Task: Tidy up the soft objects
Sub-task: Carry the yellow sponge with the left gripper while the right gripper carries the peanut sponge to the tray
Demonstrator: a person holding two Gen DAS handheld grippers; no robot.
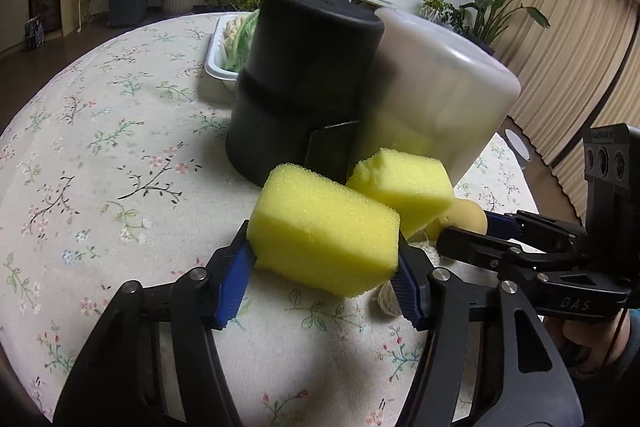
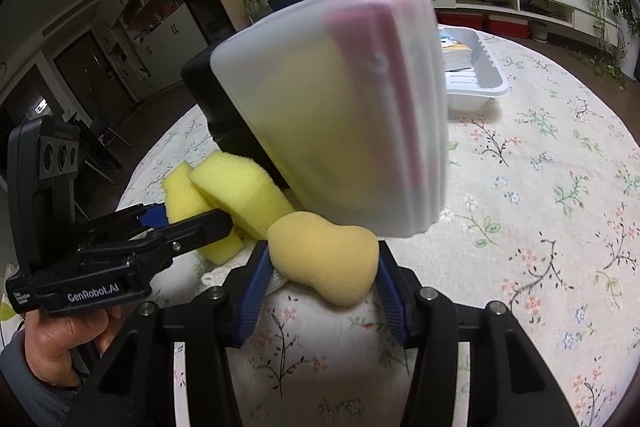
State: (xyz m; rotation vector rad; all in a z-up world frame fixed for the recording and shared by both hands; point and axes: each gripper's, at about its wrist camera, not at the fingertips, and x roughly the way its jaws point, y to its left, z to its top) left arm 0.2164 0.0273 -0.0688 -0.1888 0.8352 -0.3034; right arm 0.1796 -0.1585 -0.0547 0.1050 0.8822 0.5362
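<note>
My left gripper (image 1: 322,259) is shut on a bright yellow rectangular sponge (image 1: 324,231) held just above the floral tablecloth. A second yellow sponge (image 1: 402,187) lies behind it against a translucent white box (image 1: 440,83). My right gripper (image 2: 320,269) is shut on a tan peanut-shaped sponge (image 2: 324,259), right in front of the translucent box (image 2: 340,107). The two yellow sponges (image 2: 236,191) show to its left, with the left gripper (image 2: 192,227) on the nearer one. In the left wrist view the tan sponge (image 1: 464,217) peeks out beside the right gripper's fingers (image 1: 472,243).
A black cylindrical container (image 1: 304,79) stands next to the translucent box. A white tray (image 1: 218,59) with items in it sits behind; it also shows in the right wrist view (image 2: 476,75). A knitted cream item (image 1: 390,297) lies under the left gripper.
</note>
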